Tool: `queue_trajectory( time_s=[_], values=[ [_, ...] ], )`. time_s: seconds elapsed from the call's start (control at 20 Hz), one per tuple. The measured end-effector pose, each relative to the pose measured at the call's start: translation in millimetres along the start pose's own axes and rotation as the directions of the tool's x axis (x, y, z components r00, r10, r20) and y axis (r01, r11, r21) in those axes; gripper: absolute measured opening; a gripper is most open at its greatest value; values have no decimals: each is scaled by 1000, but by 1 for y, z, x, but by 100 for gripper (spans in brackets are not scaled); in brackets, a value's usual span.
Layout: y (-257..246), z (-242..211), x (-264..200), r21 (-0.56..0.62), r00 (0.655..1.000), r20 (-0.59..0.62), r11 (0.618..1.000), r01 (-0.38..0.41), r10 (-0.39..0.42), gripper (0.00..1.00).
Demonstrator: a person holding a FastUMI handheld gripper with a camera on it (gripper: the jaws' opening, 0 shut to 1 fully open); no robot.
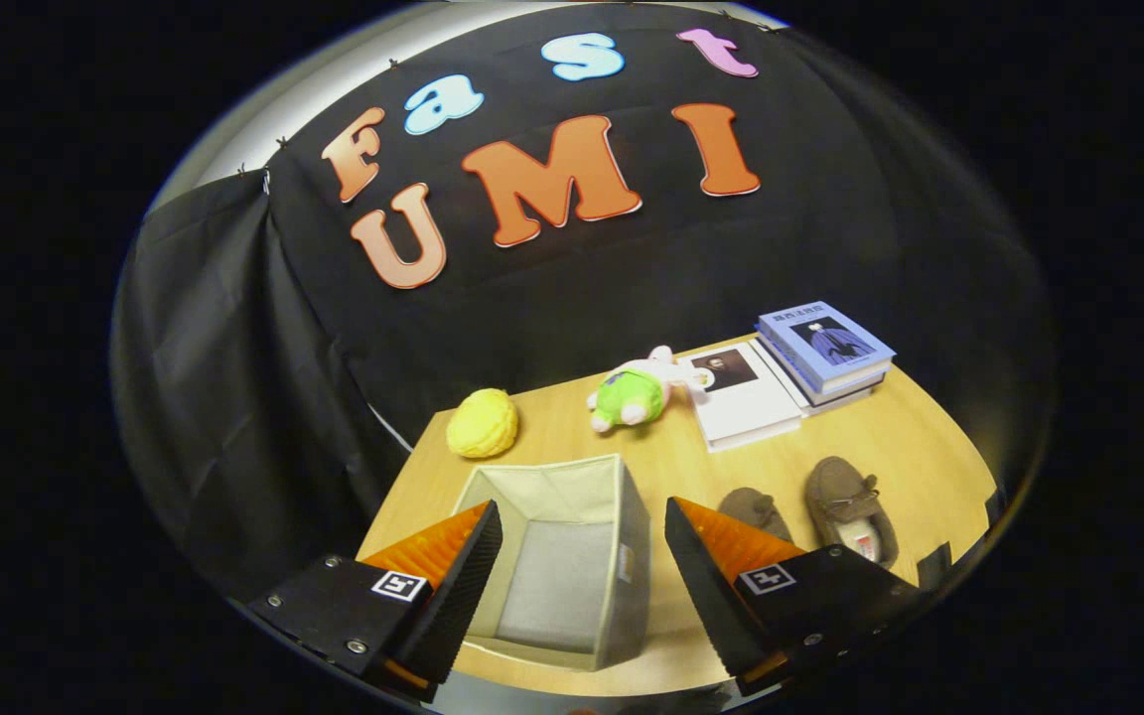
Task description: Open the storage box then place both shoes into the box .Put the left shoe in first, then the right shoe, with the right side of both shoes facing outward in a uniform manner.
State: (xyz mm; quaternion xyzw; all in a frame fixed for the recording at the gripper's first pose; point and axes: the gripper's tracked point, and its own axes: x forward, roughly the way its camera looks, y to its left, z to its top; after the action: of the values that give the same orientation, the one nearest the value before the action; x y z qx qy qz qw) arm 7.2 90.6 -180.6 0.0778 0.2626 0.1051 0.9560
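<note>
Above the light wooden table (890, 437), gripper (582, 541) hovering with jaws spread wide and holding nothing, the open grey fabric storage box (564, 566) directly beneath and between them. Just to the right of the box, two brown suede moccasin shoes (835, 506) lying side by side, untouched. Likely risks: picking the wrong shoe first, or clipping the soft box wall and shoving it aside.

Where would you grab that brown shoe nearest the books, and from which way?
Probably by the rim of its opening at the heel, coming down from above. The brown shoe lies sole-down on the table with its mouth facing up, so one finger could slip inside. The hand-held gripper hangs open over the storage box.
</note>
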Motion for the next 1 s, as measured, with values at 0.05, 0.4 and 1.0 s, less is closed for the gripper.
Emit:
queue_trajectory(
  time_s=[0.05,0.4,1.0],
  values=[
    [-16,-3,-1,3,1000,-2,1000,28,-28,98],
    [-113,-44,6,-24,978,-60,980,198,-199,92],
    [-180,-121,67,-101,925,-271,963,248,-267,54]
  ],
)
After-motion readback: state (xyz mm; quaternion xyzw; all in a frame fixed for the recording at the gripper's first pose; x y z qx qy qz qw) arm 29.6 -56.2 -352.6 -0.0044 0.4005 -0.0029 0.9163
